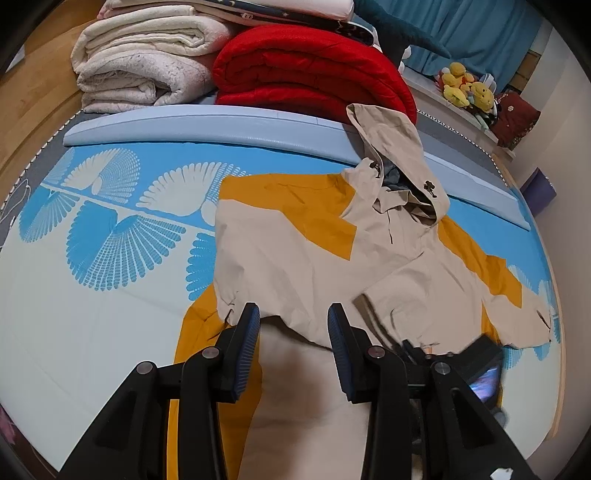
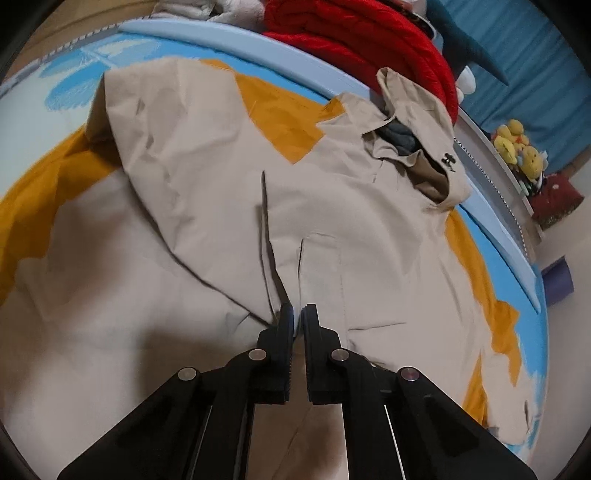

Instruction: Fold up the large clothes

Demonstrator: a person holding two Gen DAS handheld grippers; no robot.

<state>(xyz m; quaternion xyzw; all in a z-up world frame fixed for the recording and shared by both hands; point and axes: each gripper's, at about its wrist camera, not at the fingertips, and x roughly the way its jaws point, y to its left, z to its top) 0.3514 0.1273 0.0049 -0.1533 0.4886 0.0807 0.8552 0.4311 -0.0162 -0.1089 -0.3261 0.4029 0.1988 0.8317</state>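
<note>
Nearest the right wrist camera, the right tongs [image 2: 298, 314] are pinched closed on a fold of the beige-and-mustard jacket [image 2: 229, 206], probably to drag that panel across. Beside them, the left tongs [image 1: 293, 321] hang open over the near hem, holding nothing. Hood [image 1: 391, 155] far, the jacket lies spread on the bed [image 1: 92, 332].

A bedroom at home — folded blankets [image 1: 147, 62], plush toys [image 1: 467, 88], curtain [image 1: 480, 33].
</note>
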